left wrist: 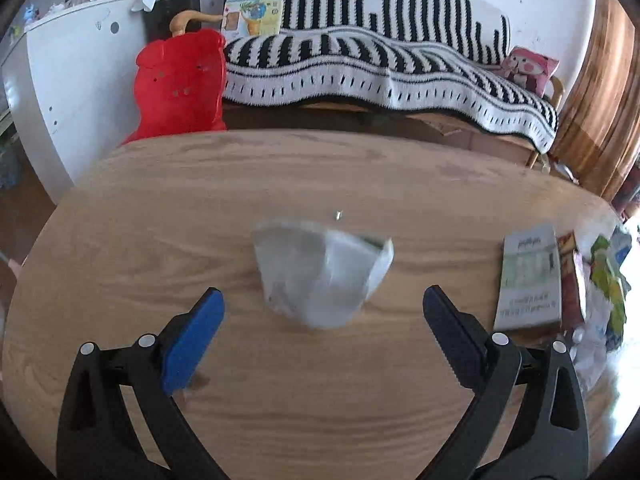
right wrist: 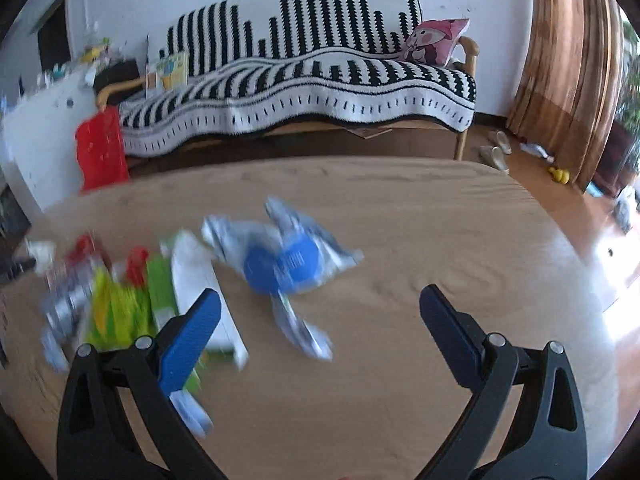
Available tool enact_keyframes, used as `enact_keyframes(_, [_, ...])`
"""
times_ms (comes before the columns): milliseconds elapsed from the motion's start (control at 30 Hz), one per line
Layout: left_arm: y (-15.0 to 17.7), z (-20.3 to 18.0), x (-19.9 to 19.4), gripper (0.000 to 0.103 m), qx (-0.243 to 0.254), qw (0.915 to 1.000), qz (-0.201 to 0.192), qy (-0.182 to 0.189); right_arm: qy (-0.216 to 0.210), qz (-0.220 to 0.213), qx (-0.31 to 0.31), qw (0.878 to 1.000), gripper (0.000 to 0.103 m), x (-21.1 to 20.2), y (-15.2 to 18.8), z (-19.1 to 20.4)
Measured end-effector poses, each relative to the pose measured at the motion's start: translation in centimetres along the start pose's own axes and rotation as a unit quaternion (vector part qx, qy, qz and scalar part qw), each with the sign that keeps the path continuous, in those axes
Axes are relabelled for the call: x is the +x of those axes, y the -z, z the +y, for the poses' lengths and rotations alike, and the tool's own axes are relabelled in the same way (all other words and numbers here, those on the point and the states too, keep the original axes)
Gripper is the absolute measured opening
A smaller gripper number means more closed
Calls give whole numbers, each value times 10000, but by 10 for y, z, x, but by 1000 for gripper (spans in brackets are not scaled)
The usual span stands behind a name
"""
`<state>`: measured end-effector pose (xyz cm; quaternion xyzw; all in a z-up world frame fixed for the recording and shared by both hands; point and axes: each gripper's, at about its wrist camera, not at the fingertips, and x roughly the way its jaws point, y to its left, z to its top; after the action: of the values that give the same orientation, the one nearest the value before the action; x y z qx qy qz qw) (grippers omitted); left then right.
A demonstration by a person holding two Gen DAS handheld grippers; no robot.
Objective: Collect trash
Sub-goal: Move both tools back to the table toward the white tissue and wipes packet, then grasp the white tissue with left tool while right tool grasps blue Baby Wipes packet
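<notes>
A crumpled clear plastic bag (left wrist: 322, 274) lies on the wooden table (left wrist: 280, 172), just ahead of my left gripper (left wrist: 322, 312), which is open and empty. In the right wrist view a blue-and-silver wrapper (right wrist: 282, 264) lies blurred on the table ahead of my right gripper (right wrist: 320, 312), also open with nothing between its fingers. Left of that wrapper sits a pile of trash: a white and green box (right wrist: 192, 280), yellow-green packets (right wrist: 116, 312) and red scraps (right wrist: 136, 264). The left wrist view shows a grey-white box (left wrist: 528, 276) and colourful wrappers (left wrist: 604, 276) at the table's right end.
Beyond the table stands a sofa with a black-and-white striped blanket (left wrist: 380, 64) and a pink cushion (right wrist: 436, 40). A red bag (left wrist: 180, 84) stands by a white cabinet (left wrist: 72, 80) at the left. Brown curtains (right wrist: 568, 64) hang at the right, with slippers (right wrist: 496, 152) on the floor.
</notes>
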<state>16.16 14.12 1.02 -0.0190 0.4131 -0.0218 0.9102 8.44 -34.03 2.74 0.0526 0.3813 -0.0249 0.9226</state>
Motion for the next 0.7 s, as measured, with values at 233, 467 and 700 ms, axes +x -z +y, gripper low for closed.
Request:
enact_keyframes(233, [-10, -5, 23, 87, -16, 9999, 144, -21, 153, 351, 122, 9992, 96, 59, -32, 20])
enact_keyframes(467, [-10, 4, 27, 59, -398, 9979, 165, 475, -215, 244, 617, 9976, 34, 71, -27, 8])
enact_keyframes(700, [-13, -1, 1, 59, -391, 9980, -148, 474, -513, -367, 714, 9955, 32, 26, -27, 11])
